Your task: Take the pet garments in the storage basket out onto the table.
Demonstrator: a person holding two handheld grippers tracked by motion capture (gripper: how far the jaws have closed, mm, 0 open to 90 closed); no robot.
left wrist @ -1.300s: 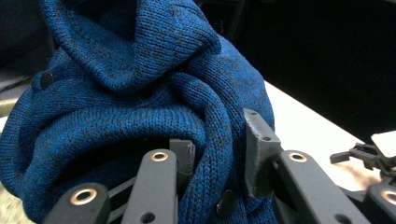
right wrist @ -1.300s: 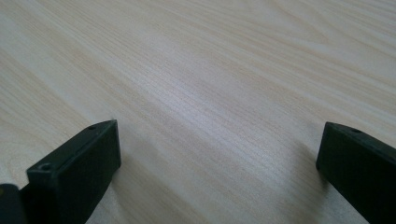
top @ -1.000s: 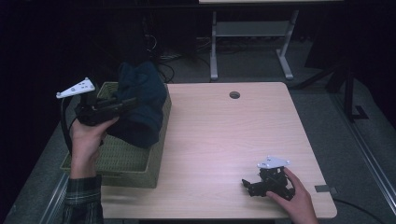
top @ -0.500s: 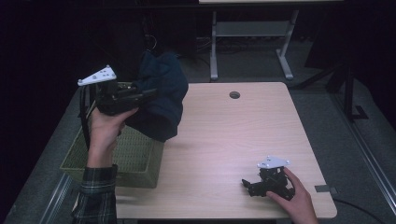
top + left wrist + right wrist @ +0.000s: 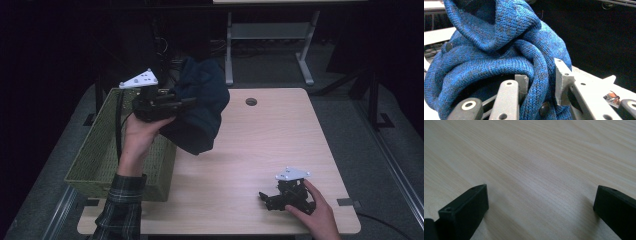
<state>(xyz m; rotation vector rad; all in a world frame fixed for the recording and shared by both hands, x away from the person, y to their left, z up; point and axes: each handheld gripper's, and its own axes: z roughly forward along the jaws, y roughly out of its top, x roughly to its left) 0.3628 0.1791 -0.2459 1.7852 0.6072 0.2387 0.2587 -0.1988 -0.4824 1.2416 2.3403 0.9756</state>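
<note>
One dark blue knitted garment hangs clamped in the left hand-held gripper, apparently bound for the pale wooden surface, where the right hand-held gripper rests wide apart.

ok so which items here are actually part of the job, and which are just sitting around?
In the job: blue knit sweater, clamped in the left gripper and lifted; green wicker basket beside it; wooden table.
Just around: right gripper, open, resting on the table; table's cable hole; metal frame behind.
</note>
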